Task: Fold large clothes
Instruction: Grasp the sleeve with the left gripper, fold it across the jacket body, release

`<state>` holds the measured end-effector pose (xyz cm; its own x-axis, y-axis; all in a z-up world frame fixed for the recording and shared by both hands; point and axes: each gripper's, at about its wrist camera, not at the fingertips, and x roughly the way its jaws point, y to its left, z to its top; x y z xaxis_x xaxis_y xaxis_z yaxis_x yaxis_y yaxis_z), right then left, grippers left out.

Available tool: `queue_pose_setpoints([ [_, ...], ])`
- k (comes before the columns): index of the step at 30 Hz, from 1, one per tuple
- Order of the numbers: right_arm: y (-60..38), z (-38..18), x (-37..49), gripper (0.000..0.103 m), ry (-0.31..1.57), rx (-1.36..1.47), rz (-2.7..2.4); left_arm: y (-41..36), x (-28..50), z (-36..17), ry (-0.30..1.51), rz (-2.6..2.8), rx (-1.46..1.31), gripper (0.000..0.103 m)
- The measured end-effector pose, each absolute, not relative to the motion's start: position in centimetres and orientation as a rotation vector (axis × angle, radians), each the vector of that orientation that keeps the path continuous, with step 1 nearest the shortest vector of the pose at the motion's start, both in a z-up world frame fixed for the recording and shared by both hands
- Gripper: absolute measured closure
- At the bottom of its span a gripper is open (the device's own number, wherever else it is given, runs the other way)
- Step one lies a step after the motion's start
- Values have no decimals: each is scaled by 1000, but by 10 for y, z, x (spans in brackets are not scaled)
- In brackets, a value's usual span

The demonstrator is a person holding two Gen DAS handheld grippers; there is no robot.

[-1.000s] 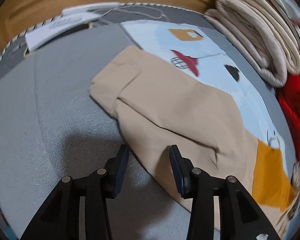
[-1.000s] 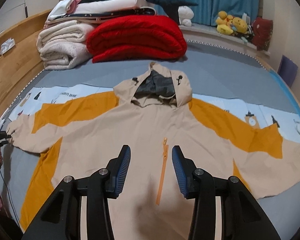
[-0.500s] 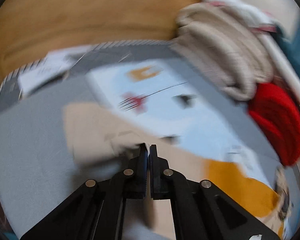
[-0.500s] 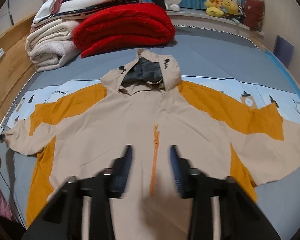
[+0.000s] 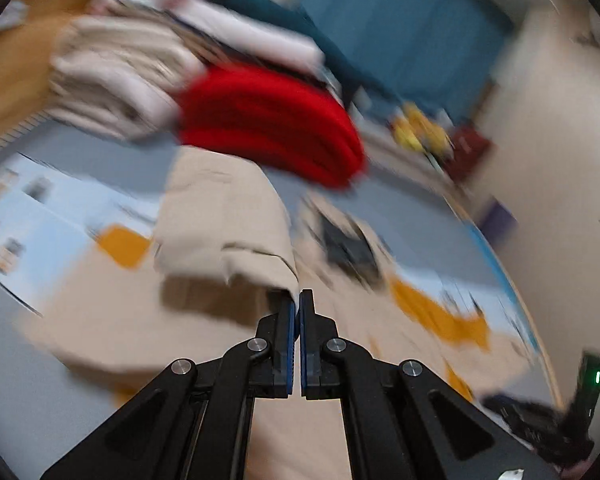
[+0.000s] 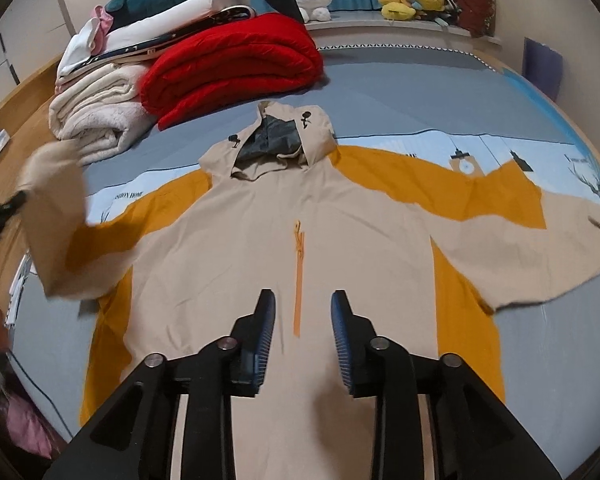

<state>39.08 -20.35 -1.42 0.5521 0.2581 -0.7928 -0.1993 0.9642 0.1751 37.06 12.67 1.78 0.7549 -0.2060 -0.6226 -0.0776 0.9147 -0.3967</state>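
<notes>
Jacket [image 6: 340,240] spread on bed [image 6: 420,92], folded blankets [image 6: 228,68] stacked behind its hood [image 6: 276,140]

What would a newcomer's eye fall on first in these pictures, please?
Probably the beige and orange jacket spread flat across the bed. One sleeve hangs lifted, pinched in the shut left gripper. Behind the hood sits a bright red blanket.
</notes>
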Motion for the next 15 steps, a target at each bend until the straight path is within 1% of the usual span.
queue_pose_setpoints([
  [3, -209, -21, 386, 67, 971, 77, 267, 88, 390, -31, 962, -193, -480, 100],
  [5, -212, -25, 386, 66, 987, 93, 262, 82, 394, -44, 1061, -182, -499, 100],
  [7, -215, -27, 389, 66, 995, 111, 256, 91, 388, -29, 1035, -148, -498, 99],
  [10, -213, -25, 394, 66, 994, 131, 258, 118, 377, -4, 997, -50, -514, 85],
  [13, -202, -23, 399, 66, 958, 120, 272, 140, 366, 6, 980, 63, -501, 84],
  [15, -193, -26, 402, 71, 949, 122, 282, 145, 359, 1, 933, 143, -431, 84],
])
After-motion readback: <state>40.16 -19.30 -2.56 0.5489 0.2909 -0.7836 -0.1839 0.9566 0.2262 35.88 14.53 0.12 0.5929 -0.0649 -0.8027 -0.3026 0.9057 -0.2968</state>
